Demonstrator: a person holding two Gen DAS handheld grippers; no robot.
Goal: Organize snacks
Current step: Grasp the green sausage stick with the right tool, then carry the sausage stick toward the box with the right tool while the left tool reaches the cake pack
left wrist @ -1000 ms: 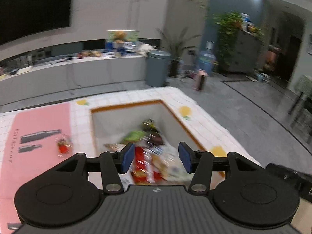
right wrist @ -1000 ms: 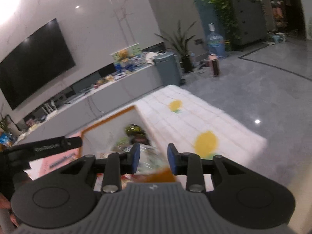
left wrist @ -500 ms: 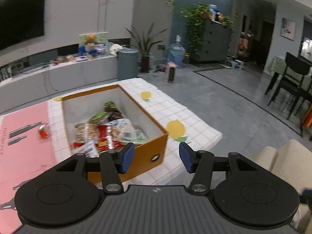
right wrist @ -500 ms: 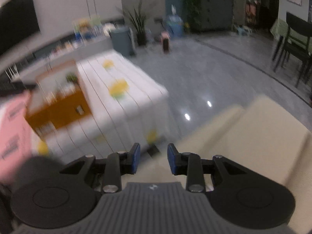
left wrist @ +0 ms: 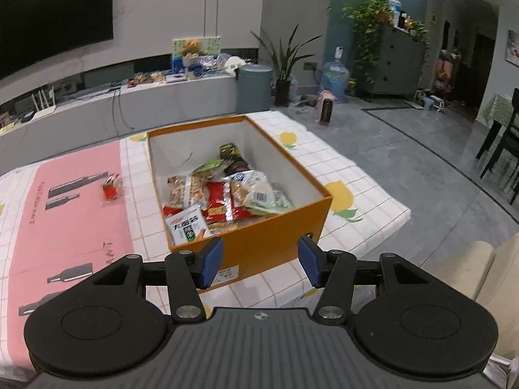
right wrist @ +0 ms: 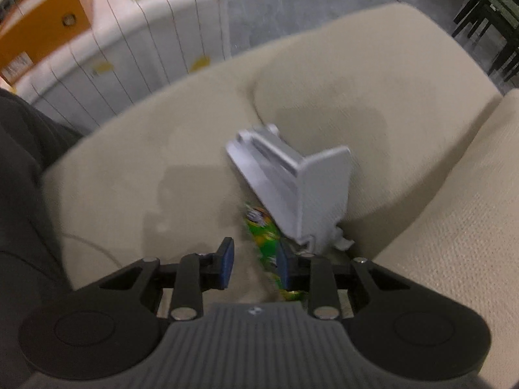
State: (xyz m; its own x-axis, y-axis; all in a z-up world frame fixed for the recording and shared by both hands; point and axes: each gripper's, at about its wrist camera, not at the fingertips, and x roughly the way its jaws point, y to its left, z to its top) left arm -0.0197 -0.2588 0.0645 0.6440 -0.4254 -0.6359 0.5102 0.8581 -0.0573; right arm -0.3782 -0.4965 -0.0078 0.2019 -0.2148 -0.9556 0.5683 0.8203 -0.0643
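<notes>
An orange box (left wrist: 282, 236) filled with several snack packets (left wrist: 227, 194) stands on the tiled tablecloth. My left gripper (left wrist: 259, 261) hovers open before its near wall, with nothing between its fingers. A small red snack (left wrist: 111, 188) lies on the pink mat (left wrist: 65, 227) left of the box. My right gripper (right wrist: 254, 264) points down at a beige sofa (right wrist: 162, 149). Its jaws are closing with a green snack packet (right wrist: 264, 236) between them. The packet lies against the right pad, while the left pad stands apart from it. The box (right wrist: 42, 29) also shows at top left.
A grey plastic holder (right wrist: 298, 188) stands in the sofa seam, over the green packet's far end. Dark clothing of a person (right wrist: 19, 162) fills the left edge. The table (right wrist: 136, 42) ends just before the sofa. Grey floor and dark chairs (left wrist: 499, 149) lie to the right.
The left gripper has drawn back from over the box to before its near wall. The right gripper has swung from the table down to the sofa, where the green packet now sits between its fingers.
</notes>
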